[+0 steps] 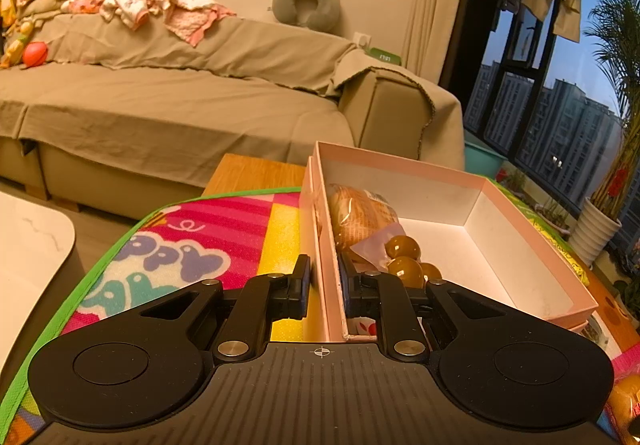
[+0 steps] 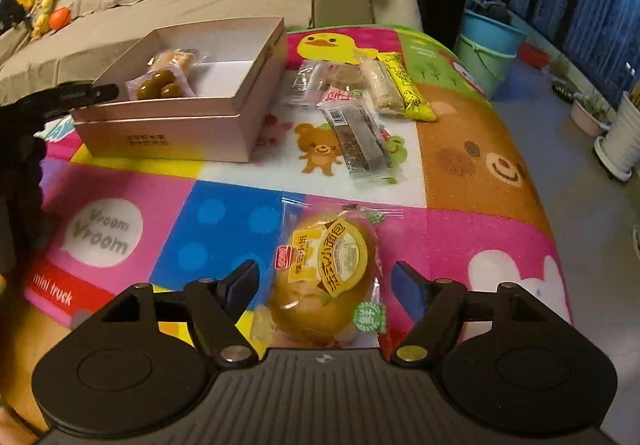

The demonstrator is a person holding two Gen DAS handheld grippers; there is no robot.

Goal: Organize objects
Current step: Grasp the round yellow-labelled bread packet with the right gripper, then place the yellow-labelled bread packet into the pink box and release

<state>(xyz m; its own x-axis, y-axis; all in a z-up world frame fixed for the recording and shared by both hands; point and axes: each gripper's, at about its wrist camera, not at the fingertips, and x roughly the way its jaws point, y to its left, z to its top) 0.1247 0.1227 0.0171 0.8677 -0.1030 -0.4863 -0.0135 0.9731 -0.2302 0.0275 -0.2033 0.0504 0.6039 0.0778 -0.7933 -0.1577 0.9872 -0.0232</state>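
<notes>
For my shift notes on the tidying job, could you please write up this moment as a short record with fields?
surface: colourful play mat
container: pink box, open, on the mat
in box: wrapped bread and a packet of brown balls
still outside: snack packets beside the box; wrapped bun nearer the camera
left gripper: jaws shut on the box's side wall
right gripper: jaws open on either side of the wrapped bun, pads not touching it
background: covered sofa

Dim warm indoor light, orange cast in left view; dusk window (image 1: 552, 117) darker blue. Strong fisheye bending at edges; right view slightly soft.
</notes>
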